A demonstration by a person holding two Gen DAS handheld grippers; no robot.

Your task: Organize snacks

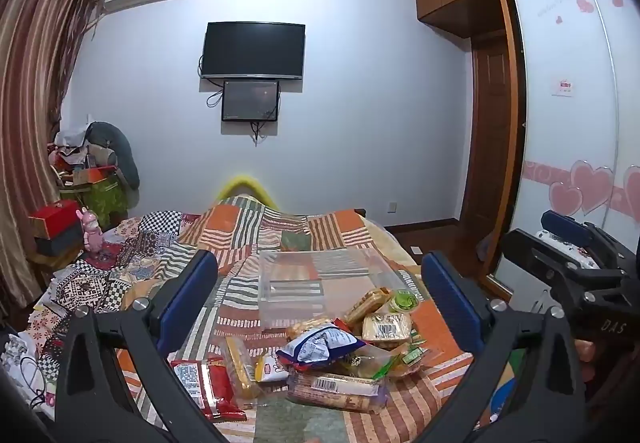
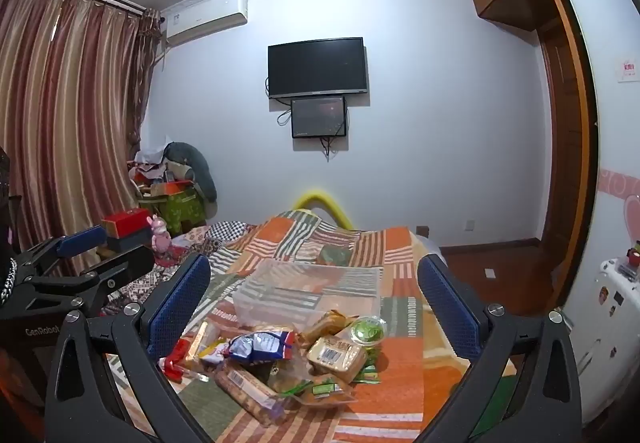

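A heap of wrapped snacks (image 1: 332, 359) lies on the patchwork bed cover, also in the right wrist view (image 2: 288, 359). It holds a blue and white bag (image 1: 320, 347), a red packet (image 1: 204, 387), a long biscuit pack (image 1: 336, 391) and a green-lidded cup (image 1: 404, 301). An empty clear plastic box (image 1: 296, 287) stands just behind the heap, also in the right wrist view (image 2: 312, 293). My left gripper (image 1: 320, 295) is open and empty, above the heap. My right gripper (image 2: 316, 295) is open and empty too, and shows at the right edge of the left wrist view (image 1: 568, 243).
The bed (image 1: 248, 235) reaches back towards a wall with a television (image 1: 253, 50). A red box (image 1: 54, 219) and a pink toy (image 1: 93, 229) sit at the bed's left. Curtains (image 2: 64, 123) hang left. A wardrobe (image 1: 576, 123) stands right.
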